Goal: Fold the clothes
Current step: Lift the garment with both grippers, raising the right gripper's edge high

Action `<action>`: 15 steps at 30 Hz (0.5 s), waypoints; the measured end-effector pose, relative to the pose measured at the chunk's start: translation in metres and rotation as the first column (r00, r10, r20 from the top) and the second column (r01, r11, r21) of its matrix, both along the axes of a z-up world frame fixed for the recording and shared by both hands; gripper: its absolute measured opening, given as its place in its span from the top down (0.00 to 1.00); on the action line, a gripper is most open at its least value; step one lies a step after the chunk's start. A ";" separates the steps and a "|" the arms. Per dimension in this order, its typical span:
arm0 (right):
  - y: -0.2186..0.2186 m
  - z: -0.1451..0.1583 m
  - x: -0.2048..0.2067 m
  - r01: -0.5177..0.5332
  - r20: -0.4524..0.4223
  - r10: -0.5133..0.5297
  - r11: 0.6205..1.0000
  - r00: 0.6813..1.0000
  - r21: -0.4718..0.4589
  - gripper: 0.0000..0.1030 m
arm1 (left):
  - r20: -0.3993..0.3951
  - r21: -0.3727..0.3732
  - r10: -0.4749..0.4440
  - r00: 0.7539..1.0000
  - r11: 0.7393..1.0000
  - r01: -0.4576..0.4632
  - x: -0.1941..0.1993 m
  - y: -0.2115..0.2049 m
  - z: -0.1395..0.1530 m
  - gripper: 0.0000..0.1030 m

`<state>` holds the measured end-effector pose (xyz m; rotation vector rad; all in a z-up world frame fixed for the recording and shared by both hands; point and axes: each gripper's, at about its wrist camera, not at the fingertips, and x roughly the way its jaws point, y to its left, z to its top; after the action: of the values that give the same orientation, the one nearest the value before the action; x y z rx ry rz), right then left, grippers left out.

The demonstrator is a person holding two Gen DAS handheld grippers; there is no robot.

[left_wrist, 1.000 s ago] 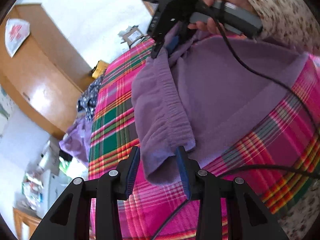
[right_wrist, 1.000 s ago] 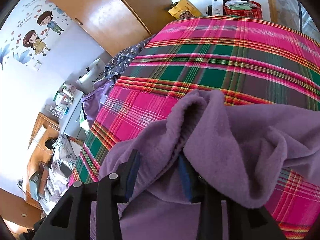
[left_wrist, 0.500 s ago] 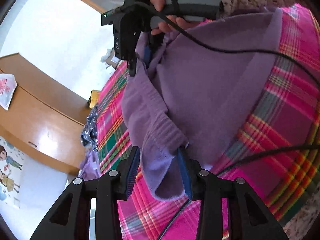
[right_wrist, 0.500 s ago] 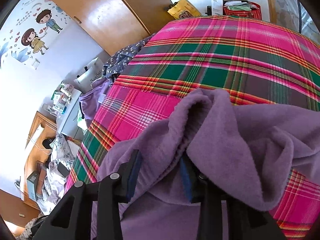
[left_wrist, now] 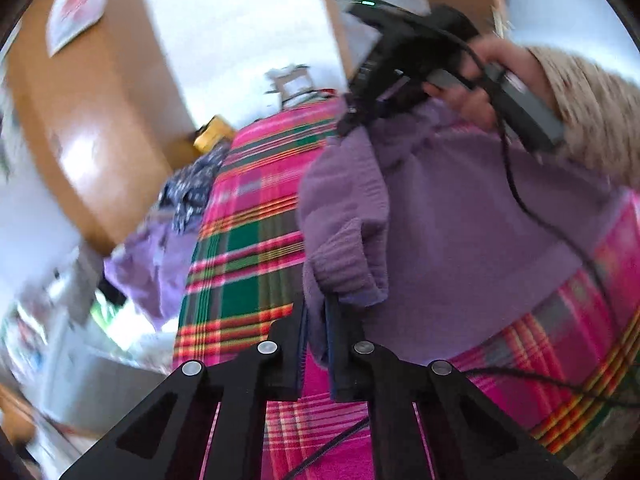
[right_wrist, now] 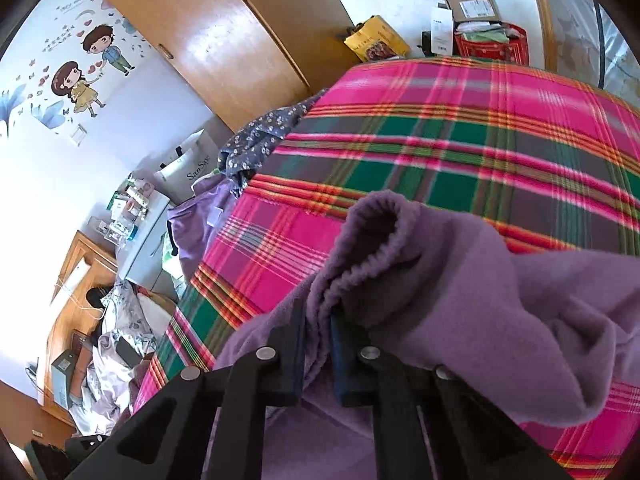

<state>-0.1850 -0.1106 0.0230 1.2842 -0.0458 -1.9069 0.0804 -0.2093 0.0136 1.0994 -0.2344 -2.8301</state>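
We see the purple fleece garment (left_wrist: 460, 220) on the plaid blanket (left_wrist: 248, 240). Our left gripper (left_wrist: 316, 320) has just clamped its near gathered edge; our right gripper (right_wrist: 318, 332) has just clamped the far edge.

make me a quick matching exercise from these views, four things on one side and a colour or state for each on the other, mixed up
Things:
1. left gripper
2. blanket
3. box
4. wardrobe

Colour or state:
A. yellow
B. pink and green plaid
C. glossy brown wood
D. shut on purple garment

Pairs: 1-D, 2-B, 3-A, 4-C
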 end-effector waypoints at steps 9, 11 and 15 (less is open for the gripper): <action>-0.035 0.012 0.005 -0.042 -0.028 0.042 0.999 0.999 -0.012 0.89 | 0.001 0.211 0.121 0.993 0.970 -0.118 0.011 -0.030 -0.007 0.93; -0.042 0.010 0.004 -0.048 -0.025 0.048 0.999 0.999 -0.012 0.89 | 0.005 0.241 0.144 0.990 0.960 -0.140 0.014 -0.034 -0.009 0.93; -0.059 0.005 0.002 -0.055 -0.013 0.054 0.998 0.998 -0.009 0.89 | 0.017 0.318 0.190 0.982 0.930 -0.186 0.019 -0.045 -0.015 0.93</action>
<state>-0.1832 -0.1692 0.0278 1.2547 -0.0127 -1.8664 0.0996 -0.2547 -0.0010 1.0864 0.3258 -2.7601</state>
